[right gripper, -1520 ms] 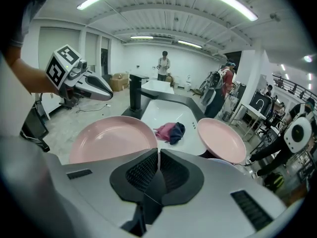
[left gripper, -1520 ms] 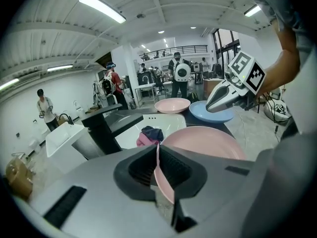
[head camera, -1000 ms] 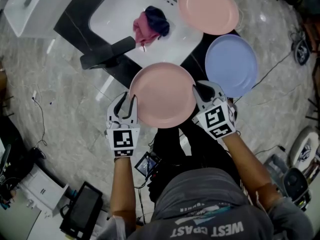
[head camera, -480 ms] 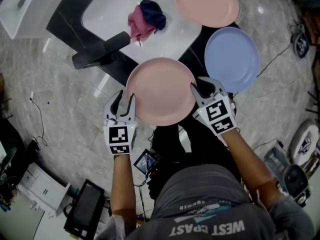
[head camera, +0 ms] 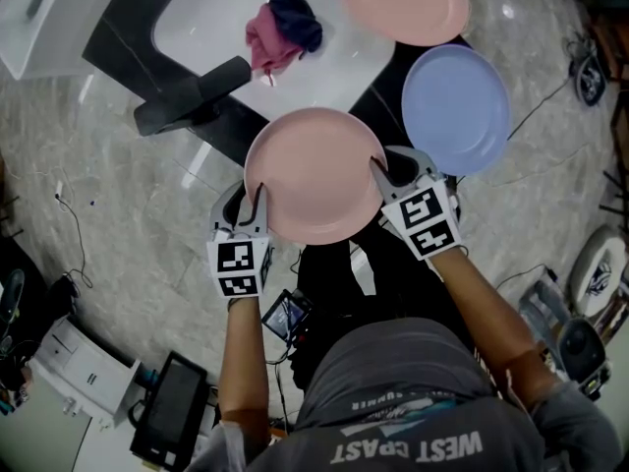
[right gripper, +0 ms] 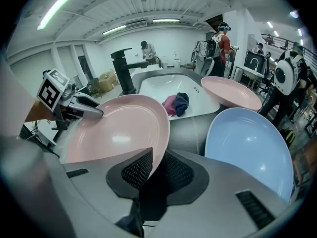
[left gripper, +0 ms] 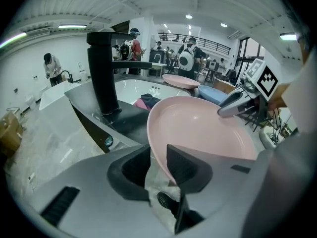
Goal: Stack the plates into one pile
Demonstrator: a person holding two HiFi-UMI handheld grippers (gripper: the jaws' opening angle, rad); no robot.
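- We see the near pink plate [head camera: 314, 173] held by opposite edges between the two grippers, over the front edge of the dark counter [head camera: 123, 42] and ahead of the person's torso.
- The left gripper [head camera: 250, 203] is at the plate's left rim. Its jaws have just been closing, and in the left gripper view the rim runs down between the two dark pads, which are clamped on it.
- The right gripper [head camera: 393, 170] is at the plate's right rim. Its jaws have just been opening, and in the right gripper view the rim fills the gap between the ribbed pads, with both pressing on it.
- The blue plate [head camera: 455, 108] lies flat to the right, just beside the right gripper and apart from the held plate.
- The far pink plate [head camera: 403, 3] sits at the far right corner of the white basin [head camera: 211, 13], close to the blue plate. We cannot tell whether the two touch.
- A crumpled pink and dark cloth [head camera: 283, 29] lies inside the basin.
- The black faucet [head camera: 192, 94] stands on the counter to the left of the held plate, its spout reaching toward the basin.
- Around the counter we see pale marbled floor [head camera: 118, 195] with loose cables on it.
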